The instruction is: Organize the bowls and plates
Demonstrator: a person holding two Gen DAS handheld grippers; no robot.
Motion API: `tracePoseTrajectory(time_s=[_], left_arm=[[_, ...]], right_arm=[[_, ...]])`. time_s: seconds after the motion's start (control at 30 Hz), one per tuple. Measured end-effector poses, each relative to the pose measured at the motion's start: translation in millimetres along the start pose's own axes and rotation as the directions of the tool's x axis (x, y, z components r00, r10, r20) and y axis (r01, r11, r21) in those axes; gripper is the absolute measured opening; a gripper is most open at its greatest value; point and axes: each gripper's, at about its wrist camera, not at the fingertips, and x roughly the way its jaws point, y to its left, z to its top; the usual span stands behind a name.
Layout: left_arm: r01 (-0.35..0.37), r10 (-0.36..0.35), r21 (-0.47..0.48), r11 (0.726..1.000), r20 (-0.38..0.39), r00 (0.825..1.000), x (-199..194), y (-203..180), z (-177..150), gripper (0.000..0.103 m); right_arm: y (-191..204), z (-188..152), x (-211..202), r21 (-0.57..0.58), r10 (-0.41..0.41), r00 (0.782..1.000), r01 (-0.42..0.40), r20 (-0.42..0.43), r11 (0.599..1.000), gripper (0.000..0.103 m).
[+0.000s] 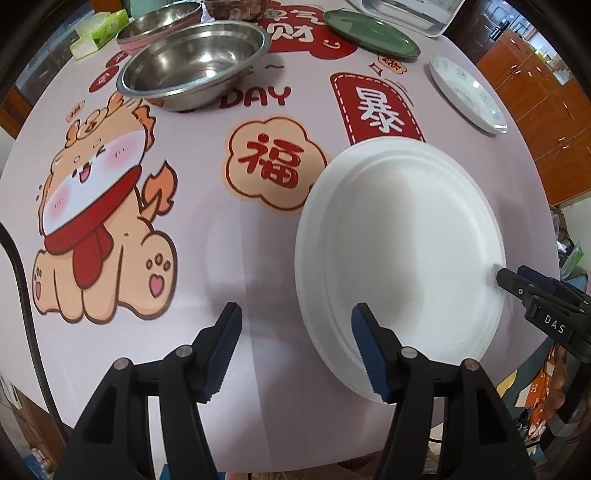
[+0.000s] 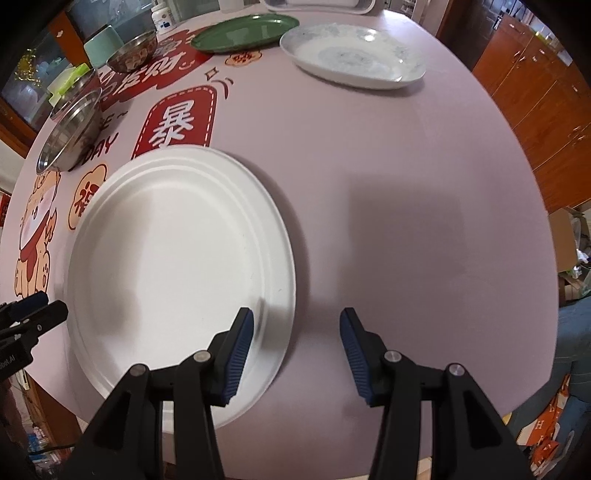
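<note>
White plate (image 2: 177,266) lies flat near table's six o'clock edge, released. My left gripper (image 1: 295,350) and right gripper (image 2: 297,354) both stand half open, empty, straddling its rims. Next: fetch patterned plate (image 2: 354,55) at one o'clock, stack here.

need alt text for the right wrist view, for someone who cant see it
A white plate lies flat on a pink printed tablecloth, with the open right tongs straddling its near-right rim, one finger over the plate, one over bare cloth. A patterned plate, green plate and steel bowls sit beyond; the left tongs show at the left edge.
</note>
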Motion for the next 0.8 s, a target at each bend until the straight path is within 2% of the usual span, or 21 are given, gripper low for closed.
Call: tracePoseTrajectory(time_s=[0.1, 0.23, 0.3, 0.4, 0.63, 0.8], left_arm=[[0.002, -0.002, 0.008, 1.0, 0.014, 1.0, -9, 4, 8, 0.06], [0.004, -0.007, 0.031, 1.0, 0.073, 0.997, -32, 8, 15, 0.062], [0.002, -0.006, 0.046, 0.999, 0.1, 0.995, -44, 10, 18, 0.069], [0.0, -0.011, 0.078, 0.997, 0.138, 0.99, -61, 12, 24, 0.069], [0.012, -0.041, 0.14, 0.99, 0.203, 0.978, -92, 15, 33, 0.07], [-0.008, -0.047, 0.197, 0.98, 0.272, 0.961, -111, 18, 31, 0.07]], right_arm=[[1, 3, -11, 0.02, 0.007, 1.0, -0.007, 0.012, 1.0, 0.049], [7, 5, -28, 0.029, 0.027, 0.998, -0.029, 0.056, 0.999, 0.049], [18, 8, -37, 0.035, 0.0, 0.996, -0.003, 0.086, 0.999, 0.049], [31, 11, -49, 0.044, -0.011, 0.993, 0.006, 0.119, 0.999, 0.055], [56, 11, -70, 0.059, 0.036, 0.987, -0.046, 0.156, 0.997, 0.055], [70, 7, -88, 0.078, 0.052, 0.973, -0.071, 0.224, 0.994, 0.055]])
